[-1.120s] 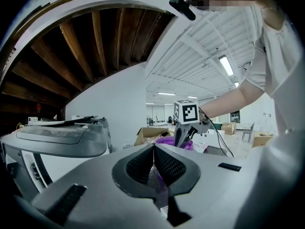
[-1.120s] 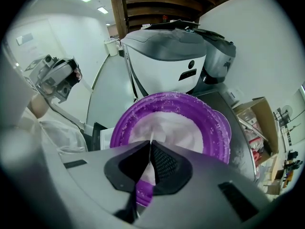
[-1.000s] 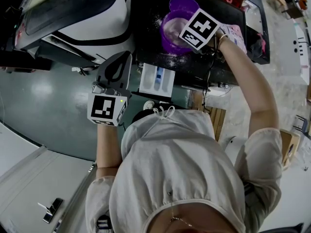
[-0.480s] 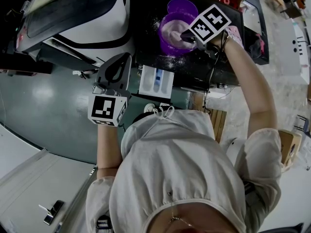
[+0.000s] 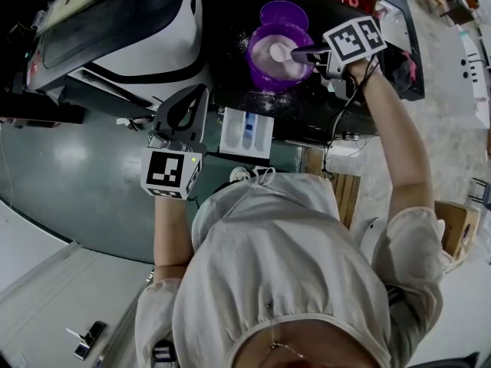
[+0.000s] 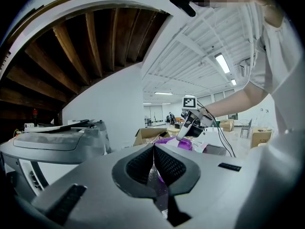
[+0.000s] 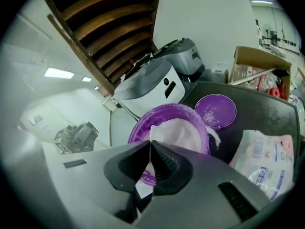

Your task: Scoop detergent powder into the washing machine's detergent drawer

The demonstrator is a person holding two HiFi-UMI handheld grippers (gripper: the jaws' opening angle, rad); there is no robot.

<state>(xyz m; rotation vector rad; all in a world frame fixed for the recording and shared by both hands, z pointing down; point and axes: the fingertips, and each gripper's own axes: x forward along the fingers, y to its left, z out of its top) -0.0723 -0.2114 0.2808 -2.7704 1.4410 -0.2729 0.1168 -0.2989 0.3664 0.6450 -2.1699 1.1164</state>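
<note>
Left claw (image 6: 153, 151) clenched on nothing, parked low in front of black top (image 5: 322, 106), clear of work; we judge it idle.

Detergent drawer (image 5: 247, 129) pulled out just right of left claw, open side up to take powder.

Purple bowl (image 5: 265, 79) ahead of right claw (image 7: 150, 147), under its tips, powder (image 5: 270, 50) heaped inside.

White scoop (image 5: 282, 52) dipped in powder, handle pinched tight in right claw, tilted down to load.

We judge this is loading step, drawer not yet fed.

Lid (image 5: 284, 14) lies beyond bowl; detergent bag (image 7: 267, 161) right of right claw.
</note>
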